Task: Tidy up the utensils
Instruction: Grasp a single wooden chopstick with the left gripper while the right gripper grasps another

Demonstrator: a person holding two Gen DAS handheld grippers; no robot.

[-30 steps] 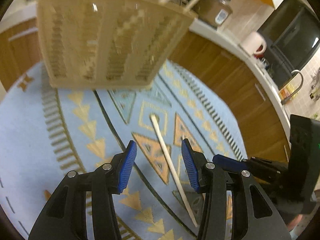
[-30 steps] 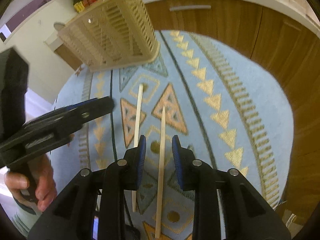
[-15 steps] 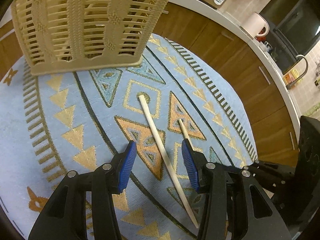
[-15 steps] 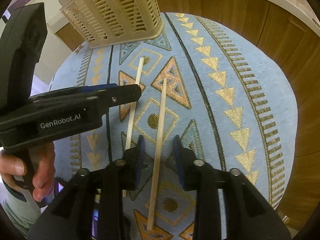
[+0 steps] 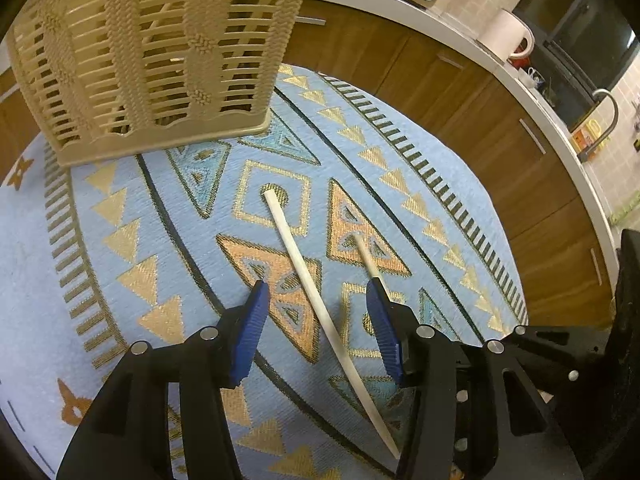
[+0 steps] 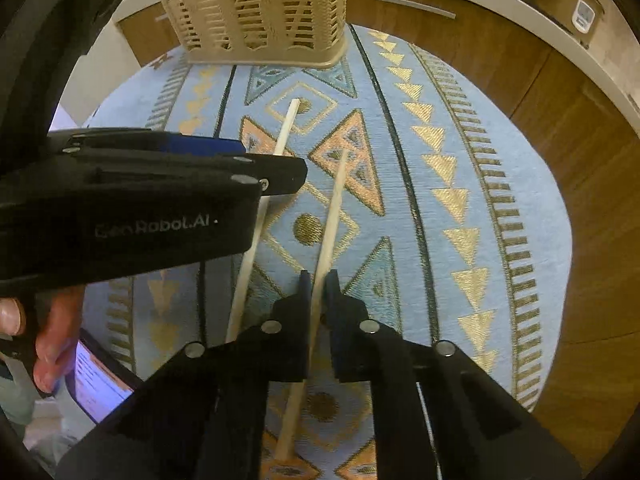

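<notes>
- The right tongs [image 6: 317, 280], half a second ago spread around the right-hand pale wooden chopstick [image 6: 331, 216], have now closed on it; it still lies on the light-blue patterned round cloth on the desk [image 6: 440, 128].
- The left tongs [image 5: 318, 312] remain wide open, straddling the left-hand cream chopstick [image 5: 308, 280], gripping nothing.
- The beige slatted plastic utensil basket [image 5: 160, 48] stands at the far edge, so lifting towards it seems next.

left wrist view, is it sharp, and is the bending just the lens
Left wrist view: sharp, warm indoor light; the fisheye bows the chopstick and the counter edge. Right wrist view: also sharp; the right tool is closed on the other chopstick, and the left tool's body blocks the left side.
</notes>
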